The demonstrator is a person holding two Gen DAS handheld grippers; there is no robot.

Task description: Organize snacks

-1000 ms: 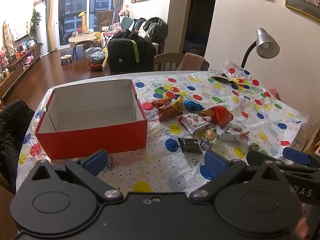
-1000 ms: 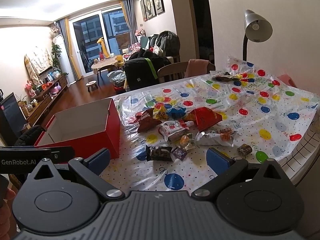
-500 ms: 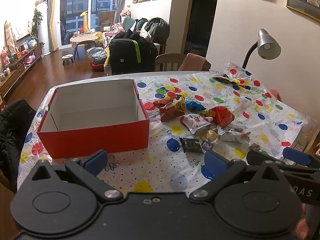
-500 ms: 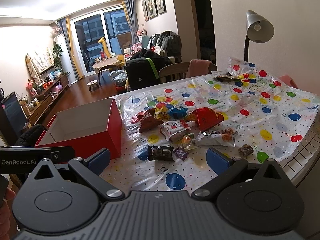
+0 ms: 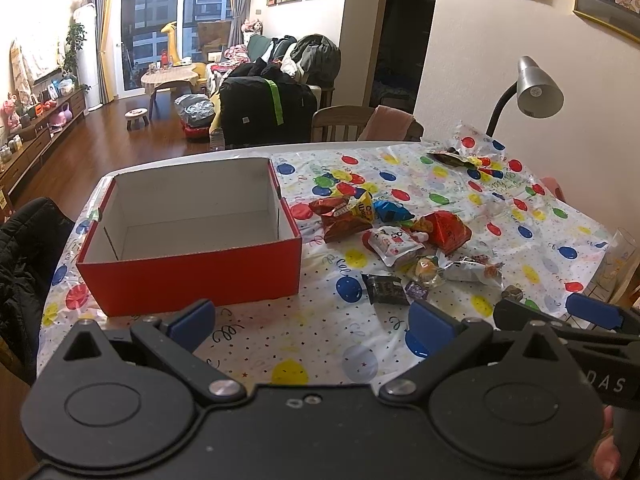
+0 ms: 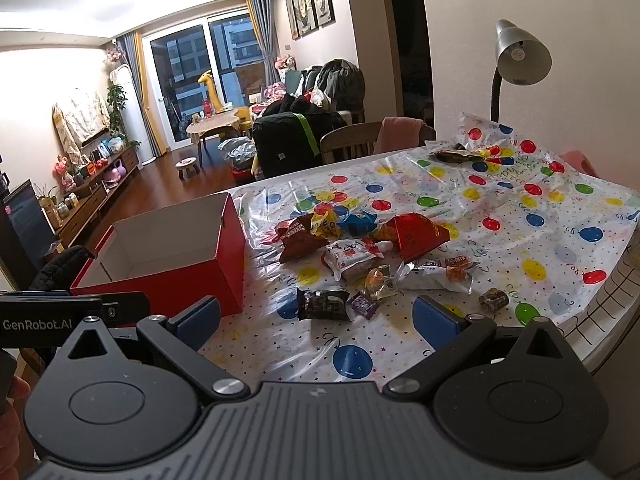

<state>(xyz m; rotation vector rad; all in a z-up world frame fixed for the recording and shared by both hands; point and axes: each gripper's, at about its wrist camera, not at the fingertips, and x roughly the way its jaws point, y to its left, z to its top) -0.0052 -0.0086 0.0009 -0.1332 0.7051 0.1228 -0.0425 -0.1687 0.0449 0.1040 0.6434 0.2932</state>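
Note:
An empty red box (image 5: 192, 276) (image 6: 176, 280) with a white inside stands on the left of the balloon-print tablecloth (image 5: 360, 344). Right of it lies a loose heap of snacks: a red bag (image 5: 448, 230) (image 6: 416, 234), a blue packet (image 5: 390, 210), a white pouch (image 5: 394, 244) (image 6: 350, 256), a dark wrapped bar (image 5: 384, 288) (image 6: 322, 304) and small candies. My left gripper (image 5: 312, 320) hangs open near the table's front edge, holding nothing. My right gripper (image 6: 316, 316) is open too, with the dark bar just beyond its fingertips.
A grey desk lamp (image 5: 536, 92) stands at the table's far right, near another dark packet (image 5: 450, 158). A wooden chair (image 5: 344, 124) sits behind the table, and a black jacket (image 5: 24, 264) hangs at the left edge. The living room lies beyond.
Both views have crept slightly forward and upward toward the snacks. Neither gripper has changed its opening, and no snack has moved.

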